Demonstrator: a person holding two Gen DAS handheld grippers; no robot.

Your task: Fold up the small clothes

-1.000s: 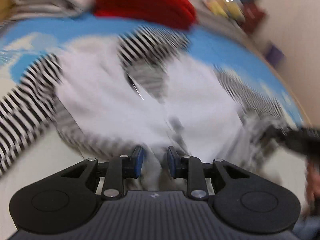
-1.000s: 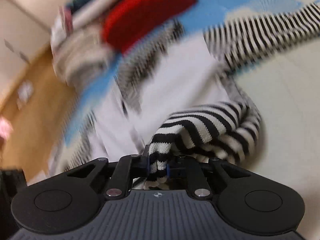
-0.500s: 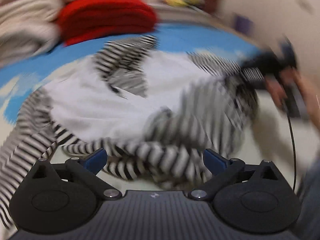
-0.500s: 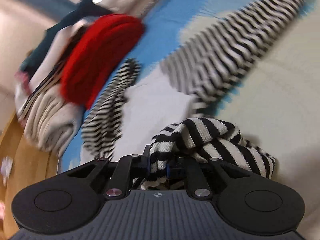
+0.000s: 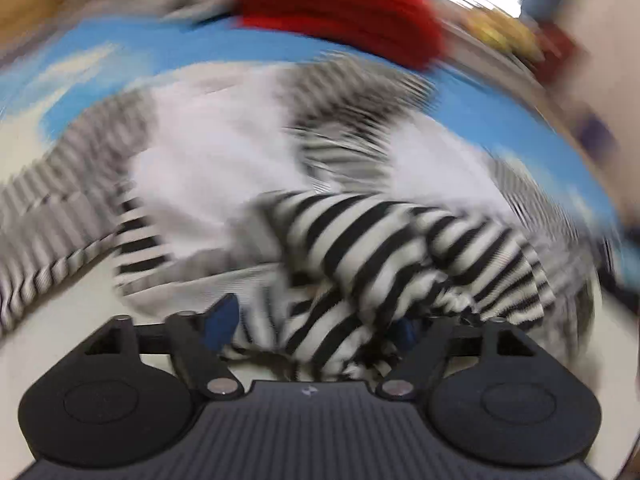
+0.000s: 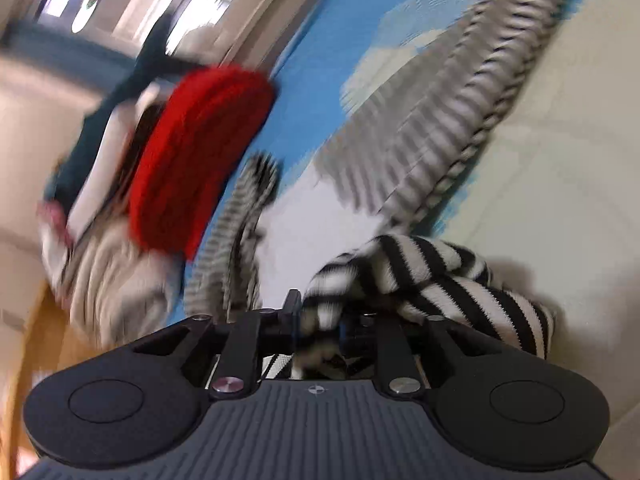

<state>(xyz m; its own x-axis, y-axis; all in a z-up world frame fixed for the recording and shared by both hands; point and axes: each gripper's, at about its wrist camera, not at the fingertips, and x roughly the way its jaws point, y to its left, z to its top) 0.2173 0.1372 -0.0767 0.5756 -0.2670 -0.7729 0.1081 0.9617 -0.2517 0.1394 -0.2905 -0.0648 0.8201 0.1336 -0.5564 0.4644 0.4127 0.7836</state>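
A small white garment with black-and-white striped sleeves (image 5: 224, 168) lies spread on a blue cloud-print mat. A bunched striped sleeve (image 5: 384, 256) lies between the pads of my left gripper (image 5: 316, 324), whose jaws stand partly open around the fabric. My right gripper (image 6: 318, 322) is shut on a striped sleeve (image 6: 432, 276), held low over the cream part of the mat. The garment's white body (image 6: 296, 236) shows beyond it. Both views are motion-blurred.
A folded red garment (image 5: 340, 8) sits at the far edge of the mat (image 5: 192, 48), also in the right wrist view (image 6: 200, 152). Folded beige and dark clothes (image 6: 108, 240) are stacked beside it. Wooden floor (image 6: 24, 344) lies past the mat.
My left gripper opened wide half a second ago and has narrowed around the bunched striped sleeve. My right gripper kept its hold and carried its sleeve across the garment.
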